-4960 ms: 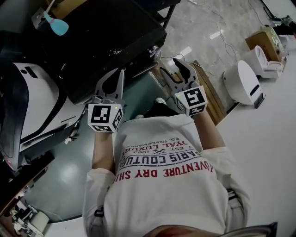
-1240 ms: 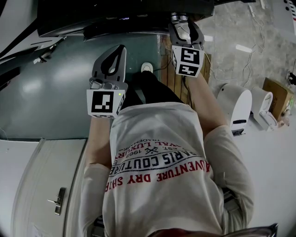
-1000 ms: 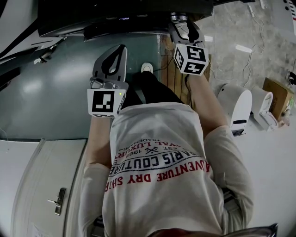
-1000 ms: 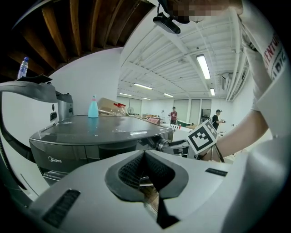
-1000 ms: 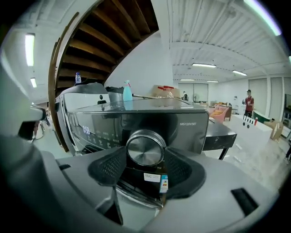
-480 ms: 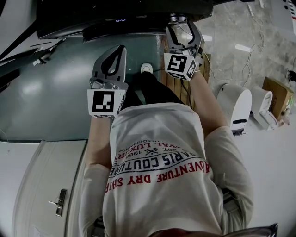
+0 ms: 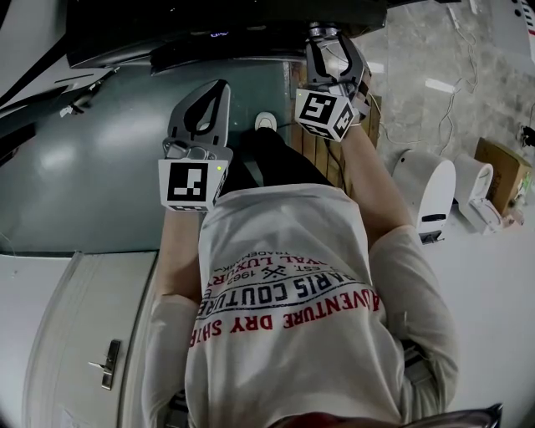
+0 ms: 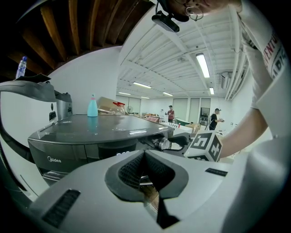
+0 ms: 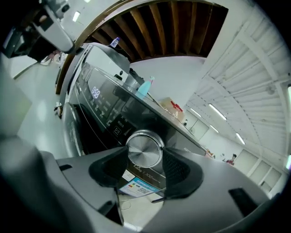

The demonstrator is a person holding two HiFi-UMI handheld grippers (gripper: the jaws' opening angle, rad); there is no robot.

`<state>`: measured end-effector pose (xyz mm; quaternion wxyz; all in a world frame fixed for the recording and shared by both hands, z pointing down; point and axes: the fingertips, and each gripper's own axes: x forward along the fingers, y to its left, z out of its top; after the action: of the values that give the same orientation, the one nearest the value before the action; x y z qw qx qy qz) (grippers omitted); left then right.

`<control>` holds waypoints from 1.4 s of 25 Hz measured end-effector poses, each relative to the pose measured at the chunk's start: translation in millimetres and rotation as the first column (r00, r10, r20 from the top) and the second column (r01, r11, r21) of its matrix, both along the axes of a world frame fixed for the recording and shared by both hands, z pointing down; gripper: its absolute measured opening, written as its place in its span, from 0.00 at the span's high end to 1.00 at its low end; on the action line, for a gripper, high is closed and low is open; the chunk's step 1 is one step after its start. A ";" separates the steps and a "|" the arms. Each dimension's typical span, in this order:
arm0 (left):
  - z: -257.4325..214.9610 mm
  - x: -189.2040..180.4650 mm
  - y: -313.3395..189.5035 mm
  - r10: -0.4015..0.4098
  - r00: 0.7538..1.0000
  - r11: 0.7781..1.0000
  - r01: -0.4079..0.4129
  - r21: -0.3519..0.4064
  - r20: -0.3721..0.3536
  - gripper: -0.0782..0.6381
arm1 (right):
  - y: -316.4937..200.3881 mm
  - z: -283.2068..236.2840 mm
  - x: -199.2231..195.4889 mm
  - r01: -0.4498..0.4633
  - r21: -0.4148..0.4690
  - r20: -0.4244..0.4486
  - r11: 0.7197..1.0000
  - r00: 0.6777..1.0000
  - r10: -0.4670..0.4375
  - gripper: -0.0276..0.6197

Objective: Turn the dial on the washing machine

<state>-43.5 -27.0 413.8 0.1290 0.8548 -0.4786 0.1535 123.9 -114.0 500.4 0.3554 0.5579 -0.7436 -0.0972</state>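
Closing in for the grip-and-turn step.

Head view: right tongs [image 7: 324, 42] are up at the dark grey washing machine [image 7: 167, 25] front. Left tongs [image 7: 211, 92] hang lower, well apart. Panel detail isn't readable here.

Right gripper view: round brushed-silver dial [image 9: 144, 149] sits betw. the closing pads, rim just beside both, firm contact unclear. Next, probably: finish the squeeze, centred, then rotate w/o slipping.

Left gripper view: its tongs are shut & empty. Only this view shows the dial side-on, sticking out of the panel.
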 end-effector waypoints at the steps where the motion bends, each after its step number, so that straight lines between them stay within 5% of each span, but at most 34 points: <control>1: -0.4 0.3 -0.4 0.002 1.000 1.000 -0.002 0.000 0.001 0.87 | -0.5 -0.2 0.8 -0.011 -0.015 0.034 1.000 0.999 0.012 0.57; 5: -0.5 0.0 -1.4 0.004 1.000 1.000 -0.004 0.001 0.001 0.87 | -2.0 -1.0 2.3 -0.049 -0.084 0.175 0.995 0.983 0.063 0.57; 9: -0.5 2.5 -2.4 0.012 1.000 1.000 -0.012 0.000 0.001 0.87 | -3.6 -2.6 5.1 -0.068 -0.172 0.360 0.983 0.924 0.127 0.57; 15: -2.5 6.8 -5.0 0.028 1.000 1.000 -0.028 0.007 0.001 0.87 | -4.1 0.8 9.9 -0.051 -0.216 0.457 0.975 0.877 0.147 0.56; 19: 0.3 9.7 -5.2 0.033 0.999 0.999 -0.033 0.004 -0.004 0.87 | -2.7 -3.9 0.8 0.006 -0.148 0.358 0.989 0.932 0.048 0.54; 23: 2.0 11.8 -4.7 0.036 0.999 0.999 -0.036 -0.001 0.000 0.87 | 1.2 -5.2 -2.3 0.066 -0.033 0.136 0.997 0.989 -0.061 0.50; 27: 5.4 11.2 -4.3 0.031 1.000 0.999 -0.031 -0.008 0.005 0.87 | 0.1 5.1 -5.4 0.132 0.030 -0.154 0.991 0.980 -0.126 0.50; 35: 9.6 3.2 -4.6 0.008 1.000 1.000 -0.008 -0.021 0.009 0.87 | -5.2 3.1 -4.0 0.101 0.076 -0.217 0.992 0.973 -0.083 0.50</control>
<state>-40.2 -31.6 423.3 0.1352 0.8547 -0.4740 0.1627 119.9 -119.3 503.5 0.4037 0.5241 -0.7214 -0.2049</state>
